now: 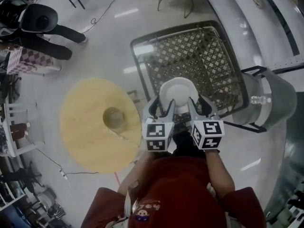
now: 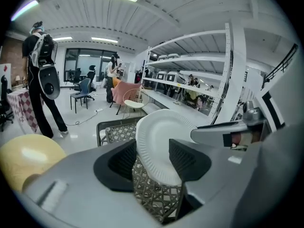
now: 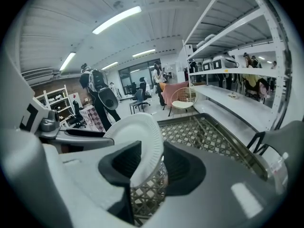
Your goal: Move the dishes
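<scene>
Item: white paper plate (image 1: 176,95), held over the dark lattice-top surface (image 1: 209,65). One rim pinched by the left hand-held gripper (image 1: 162,109), opposite rim by the right hand-held gripper (image 1: 197,107).
Status: judged mid-transfer; not yet set down, destination unclear.
Nearby: round yellow surface (image 1: 85,127) bearing one small round vessel (image 1: 114,118), untouched.
Lettering: none legible. Black square patterns only on the marker cubes; print on the red garment too small to read.

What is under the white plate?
The lattice tabletop shows below the white plate. The plate covers the part directly beneath it, so anything there is unseen.
</scene>
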{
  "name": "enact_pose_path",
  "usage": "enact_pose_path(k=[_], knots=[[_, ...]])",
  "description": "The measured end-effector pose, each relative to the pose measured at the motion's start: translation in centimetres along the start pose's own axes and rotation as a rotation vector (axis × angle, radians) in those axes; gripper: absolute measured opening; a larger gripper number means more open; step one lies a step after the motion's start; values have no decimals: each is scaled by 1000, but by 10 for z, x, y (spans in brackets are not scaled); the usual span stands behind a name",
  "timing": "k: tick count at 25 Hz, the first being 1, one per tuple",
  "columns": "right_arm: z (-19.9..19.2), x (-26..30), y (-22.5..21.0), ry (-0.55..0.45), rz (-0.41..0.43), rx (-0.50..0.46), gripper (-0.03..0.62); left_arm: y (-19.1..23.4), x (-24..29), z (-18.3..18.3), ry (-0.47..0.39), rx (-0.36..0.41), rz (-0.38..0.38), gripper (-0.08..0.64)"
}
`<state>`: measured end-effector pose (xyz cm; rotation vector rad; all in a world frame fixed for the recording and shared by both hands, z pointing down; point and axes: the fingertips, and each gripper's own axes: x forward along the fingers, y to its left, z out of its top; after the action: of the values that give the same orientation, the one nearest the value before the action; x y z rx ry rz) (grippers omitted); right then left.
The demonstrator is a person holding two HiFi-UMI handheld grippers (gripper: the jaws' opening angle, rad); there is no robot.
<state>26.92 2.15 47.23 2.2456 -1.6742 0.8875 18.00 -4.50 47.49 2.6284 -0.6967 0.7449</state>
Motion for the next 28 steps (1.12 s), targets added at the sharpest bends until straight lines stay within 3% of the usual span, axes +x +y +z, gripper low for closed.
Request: enact_pose_path(k=[7, 28], knots=[[-15, 20, -22, 55, 2, 18, 149, -5, 28, -17, 64, -6, -4, 230], [-122, 93, -66, 278, 56, 71, 149, -4, 107, -127, 287, -81, 29, 230]])
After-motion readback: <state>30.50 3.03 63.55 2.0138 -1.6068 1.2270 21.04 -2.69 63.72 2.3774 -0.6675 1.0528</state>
